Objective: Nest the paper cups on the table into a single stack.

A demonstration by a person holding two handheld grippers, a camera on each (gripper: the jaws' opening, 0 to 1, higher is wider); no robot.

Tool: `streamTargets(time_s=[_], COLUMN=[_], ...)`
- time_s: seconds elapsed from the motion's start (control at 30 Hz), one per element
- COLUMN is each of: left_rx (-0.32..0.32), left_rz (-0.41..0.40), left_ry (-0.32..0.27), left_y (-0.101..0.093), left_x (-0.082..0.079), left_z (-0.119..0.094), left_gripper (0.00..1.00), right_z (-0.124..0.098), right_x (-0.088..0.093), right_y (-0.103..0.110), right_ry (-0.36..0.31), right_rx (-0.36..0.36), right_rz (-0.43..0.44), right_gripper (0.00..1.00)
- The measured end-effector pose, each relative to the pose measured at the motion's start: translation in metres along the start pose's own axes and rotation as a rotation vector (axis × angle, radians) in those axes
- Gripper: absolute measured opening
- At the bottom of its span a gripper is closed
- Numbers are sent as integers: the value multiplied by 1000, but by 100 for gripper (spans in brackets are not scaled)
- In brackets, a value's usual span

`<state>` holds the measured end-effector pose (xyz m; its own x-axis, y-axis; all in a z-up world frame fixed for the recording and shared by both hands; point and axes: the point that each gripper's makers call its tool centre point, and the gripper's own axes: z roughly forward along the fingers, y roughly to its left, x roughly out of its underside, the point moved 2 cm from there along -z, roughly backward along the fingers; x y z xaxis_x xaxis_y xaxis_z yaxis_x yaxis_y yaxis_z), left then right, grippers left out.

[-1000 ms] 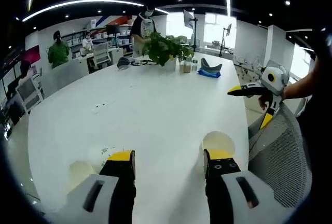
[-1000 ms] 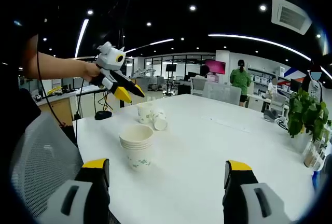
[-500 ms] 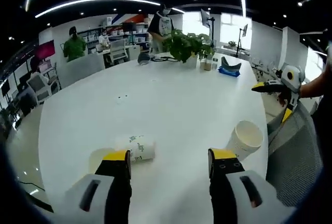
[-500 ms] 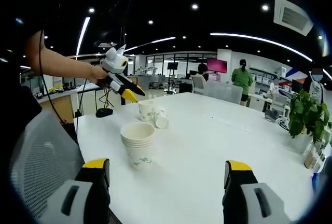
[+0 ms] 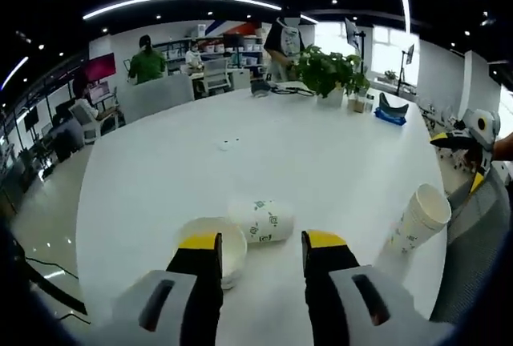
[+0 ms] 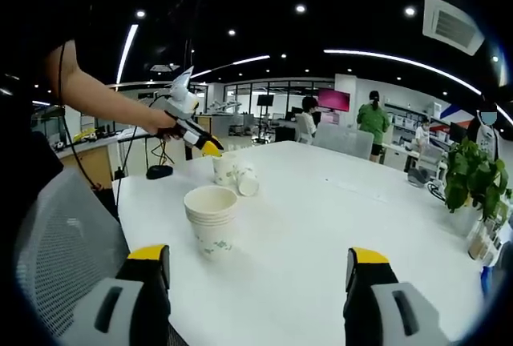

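Nested cup stack (image 6: pixel 212 220), four rims or so, standing upright near the table (image 6: pixel 337 226) edge, nothing visible inside. Two loose cups: upright cup (image 5: pixel 215 246) touching tipped cup (image 5: pixel 262 220), sitting at 12 o'clock off the left gripper (image 5: pixel 260 243), jaws partly open, gripping nothing. Right gripper (image 6: pixel 260 262) gaping wide, empty, open tabletop ahead.

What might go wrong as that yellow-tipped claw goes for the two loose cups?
The tipped cup lies on its side against the upright cup, so a nudge from the left gripper could send it rolling across the table. The jaws look open and are narrow, so they might crush or knock over a thin paper cup. The stack of cups stands near the table edge by the mesh chair; a bump there could drop it.
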<state>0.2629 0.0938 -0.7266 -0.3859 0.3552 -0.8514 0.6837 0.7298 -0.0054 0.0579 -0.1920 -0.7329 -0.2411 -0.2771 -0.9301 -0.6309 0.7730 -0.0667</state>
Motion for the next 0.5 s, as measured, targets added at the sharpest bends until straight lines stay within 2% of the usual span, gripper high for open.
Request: streamTargets(time_s=[0.03, 0.1, 0.2, 0.27, 0.4, 0.43, 0.5], left_rx=[-9, -24, -18, -17, -10, -9, -15], left_rz=[-6, -15, -24, -5, -15, -11, -1], left_ry=[4, 5, 17, 40, 43, 44, 55], left_y=[10, 16, 19, 14, 23, 18, 21], left_x=[6, 9, 13, 17, 16, 15, 17], left_z=[4, 6, 11, 11, 19, 18, 24], left_gripper=[34, 31, 27, 25, 24, 23, 21], right_z=[0, 0, 0, 0, 1, 1, 1], right_x=[0, 0, 1, 1, 3, 3, 3], right_y=[0, 1, 0, 0, 1, 1, 1], right_ry=[2, 3, 7, 8, 19, 20, 21], right_rx=[-2, -2, 1, 0, -6, -6, -4], right_rz=[-2, -4, -1, 0, -6, -7, -7], right_gripper=[92, 92, 92, 92, 92, 92, 92])
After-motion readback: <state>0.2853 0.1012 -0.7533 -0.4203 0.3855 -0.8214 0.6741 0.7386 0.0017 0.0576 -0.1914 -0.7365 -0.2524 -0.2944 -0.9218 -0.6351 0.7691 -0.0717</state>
